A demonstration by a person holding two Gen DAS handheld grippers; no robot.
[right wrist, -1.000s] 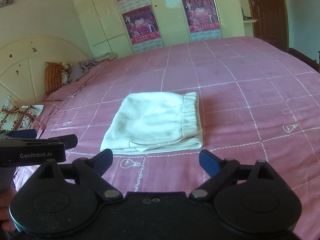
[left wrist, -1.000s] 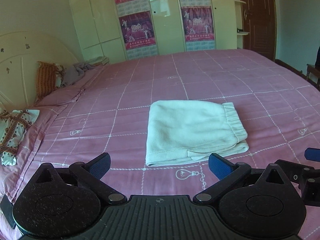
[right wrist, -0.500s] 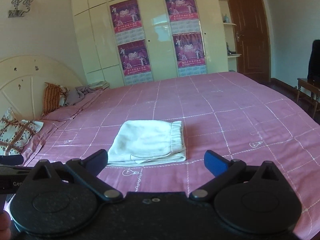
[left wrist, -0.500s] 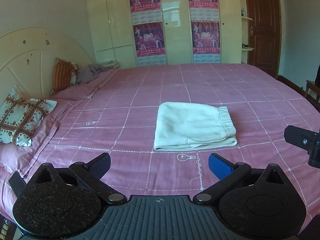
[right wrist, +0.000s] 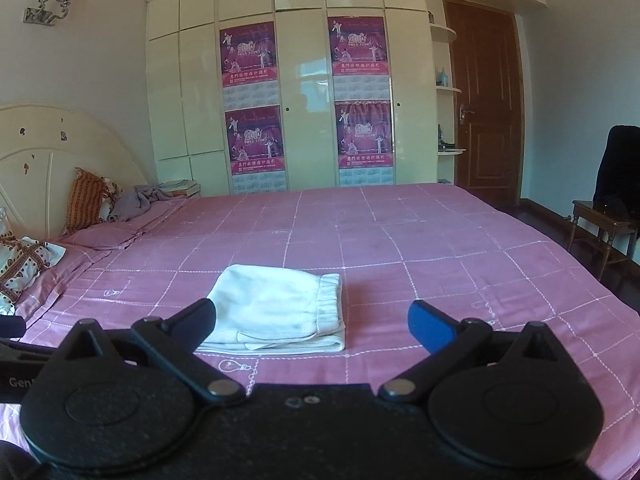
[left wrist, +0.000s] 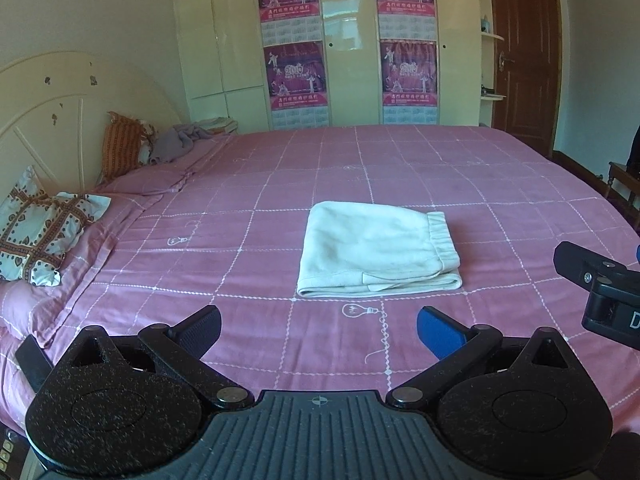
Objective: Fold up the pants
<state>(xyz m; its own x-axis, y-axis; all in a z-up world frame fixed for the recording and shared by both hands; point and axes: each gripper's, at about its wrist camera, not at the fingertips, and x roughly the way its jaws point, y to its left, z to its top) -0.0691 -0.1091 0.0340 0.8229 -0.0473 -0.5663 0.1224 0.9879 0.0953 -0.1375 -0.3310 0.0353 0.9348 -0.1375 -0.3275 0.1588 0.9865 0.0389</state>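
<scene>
Pants point(left wrist: 376, 250) folded into cream rectangle, flat on pink bed point(left wrist: 500, 200), waistband at 3 o'clock side. Left gripper point(left wrist: 318, 326) wide open, empty, hovering short of pants at 6 o'clock. Right gripper point(right wrist: 312, 322) wide open, empty, level over near bed edge; left finger overlaps pants in view.

Right tool point(right wrist: 312, 320) fingers spread wide, holding nothing, above near edge of bed point(right wrist: 440, 248). Folded pants point(right wrist: 276, 308) lie flat on the pink cover at 12 o'clock from the tool, waistband on their right side. Pillows point(right wrist: 86, 200) at 10 o'clock, chair point(right wrist: 608, 208) at 2 o'clock.
</scene>
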